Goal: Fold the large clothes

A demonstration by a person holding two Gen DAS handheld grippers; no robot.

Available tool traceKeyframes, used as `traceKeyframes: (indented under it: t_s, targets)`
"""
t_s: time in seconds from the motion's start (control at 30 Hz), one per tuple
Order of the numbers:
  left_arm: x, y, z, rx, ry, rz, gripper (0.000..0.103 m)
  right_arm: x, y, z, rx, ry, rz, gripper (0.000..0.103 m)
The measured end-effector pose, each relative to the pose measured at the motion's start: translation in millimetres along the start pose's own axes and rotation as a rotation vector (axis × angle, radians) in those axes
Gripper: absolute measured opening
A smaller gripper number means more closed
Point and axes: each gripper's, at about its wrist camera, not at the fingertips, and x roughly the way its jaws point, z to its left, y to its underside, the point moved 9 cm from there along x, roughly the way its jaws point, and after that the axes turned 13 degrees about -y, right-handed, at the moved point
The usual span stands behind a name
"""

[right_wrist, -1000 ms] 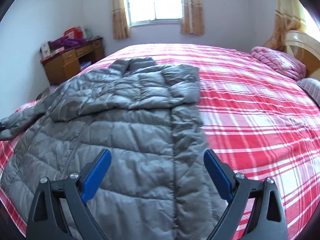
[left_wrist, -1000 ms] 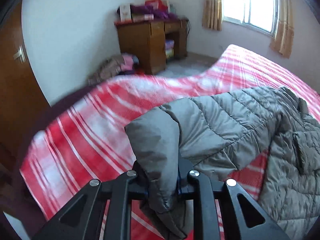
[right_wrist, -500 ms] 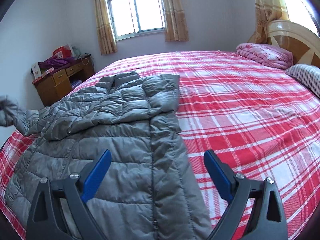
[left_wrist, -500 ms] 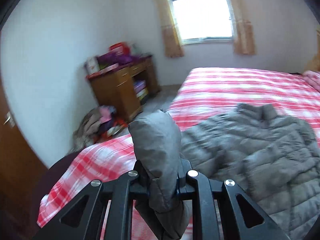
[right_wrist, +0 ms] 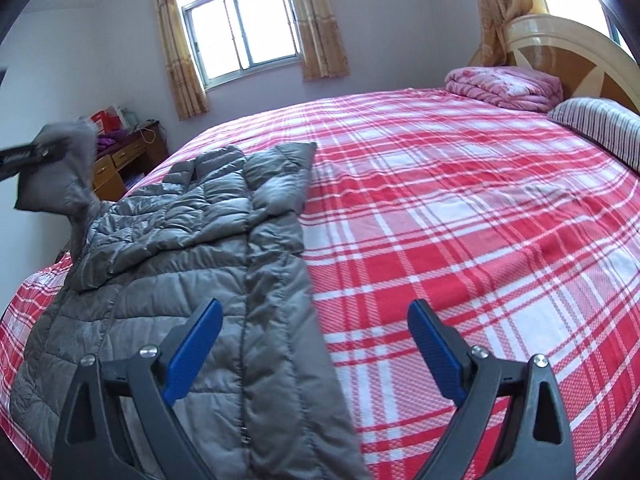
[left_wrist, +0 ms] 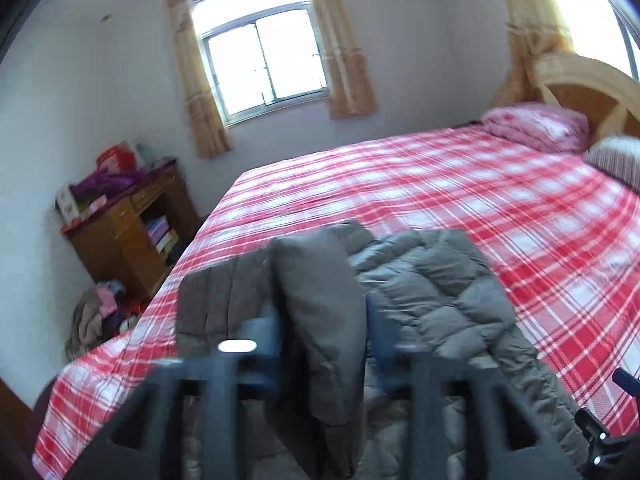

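My jacket (right_wrist: 192, 280) is a grey quilted puffer, lying flat on the red plaid bed (right_wrist: 460, 240) near its left edge. Its long axis runs from the near edge of the bed toward the window (right_wrist: 240, 28), collar (right_wrist: 216, 160) at the far end and hem closest to me. The right sleeve (right_wrist: 280, 176) is folded in over the chest, cuff near the collar. A zip line runs down the body toward the hem.

My left gripper (left_wrist: 320, 344) has its blue pads pinched tight on the left sleeve (left_wrist: 320, 312), which stands up between them and droops over the front, blurred in the left wrist view. In the right wrist view that sleeve cuff (right_wrist: 56, 172) is lifted clear of the bed at the far left, above the jacket's shoulder.

My right gripper (right_wrist: 316, 340) is spread wide with nothing between its pads, hovering over the jacket's lower right edge and the sheet beside it.
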Motion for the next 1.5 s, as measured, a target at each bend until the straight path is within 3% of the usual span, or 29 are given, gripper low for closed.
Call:
traceKeyframes:
  t_s: [0.03, 0.07, 0.13, 0.27, 0.43, 0.6, 0.77, 0.83, 0.87, 0.9, 0.97, 1.07, 1.17, 1.27, 1.37, 1.43, 1.47, 1.5]
  targets:
    - [-2, -2, -3, 0.003, -0.011, -0.015, 0.088, 0, 2, -2, 0.003, 0.003, 0.003, 0.096]
    - [-5, -6, -4, 0.0, -0.022, -0.044, 0.092, -1, 3, -5, 0.005, 0.005, 0.005, 0.096]
    - [-8, -3, 1, 0.006, -0.024, -0.067, 0.092, -1, 5, -8, 0.007, 0.012, 0.014, 0.096]
    - [16, 22, 37, -0.015, -0.088, -0.017, 0.092, -2, 5, -10, 0.006, 0.014, 0.025, 0.096]
    - [69, 85, 117, -0.065, -0.255, 0.137, 0.092, 0, -11, 21, -0.038, -0.048, 0.036, 0.096]
    - [116, 160, 184, -0.127, -0.396, 0.316, 0.092, 31, -35, 74, -0.064, -0.196, 0.092, 0.096]
    - [142, 216, 209, -0.171, -0.449, 0.442, 0.092, 91, -38, 111, -0.052, -0.262, 0.198, 0.094]
    - [148, 230, 211, -0.178, -0.45, 0.463, 0.092, 110, -34, 118, -0.051, -0.268, 0.231, 0.088]
    - [150, 232, 211, -0.187, -0.445, 0.464, 0.092, 123, -30, 121, -0.053, -0.261, 0.257, 0.079]
    - [150, 234, 212, -0.202, -0.438, 0.459, 0.092, 131, -25, 123, -0.053, -0.262, 0.28, 0.06]
    - [152, 234, 211, -0.216, -0.43, 0.457, 0.092, 143, -17, 124, -0.051, -0.277, 0.319, 0.038]
    - [149, 236, 210, -0.227, -0.423, 0.447, 0.093, 140, -18, 119, -0.064, -0.256, 0.303, 0.023]
    - [148, 236, 210, -0.234, -0.42, 0.442, 0.093, 128, -23, 107, -0.069, -0.216, 0.271, 0.019]
    - [148, 235, 210, -0.229, -0.417, 0.446, 0.093, 124, -25, 97, -0.088, -0.169, 0.268, 0.02]
    - [144, 236, 210, -0.233, -0.353, 0.493, 0.093, 123, -29, 86, -0.108, -0.107, 0.249, 0.029]
    - [136, 229, 212, -0.23, -0.303, 0.524, 0.093, 118, -33, 81, -0.097, -0.096, 0.249, 0.045]
    - [131, 223, 214, -0.232, -0.286, 0.524, 0.093, 114, -36, 82, -0.104, -0.088, 0.251, 0.064]
    - [123, 208, 217, -0.242, -0.254, 0.51, 0.093, 105, -42, 81, -0.113, -0.079, 0.224, 0.074]
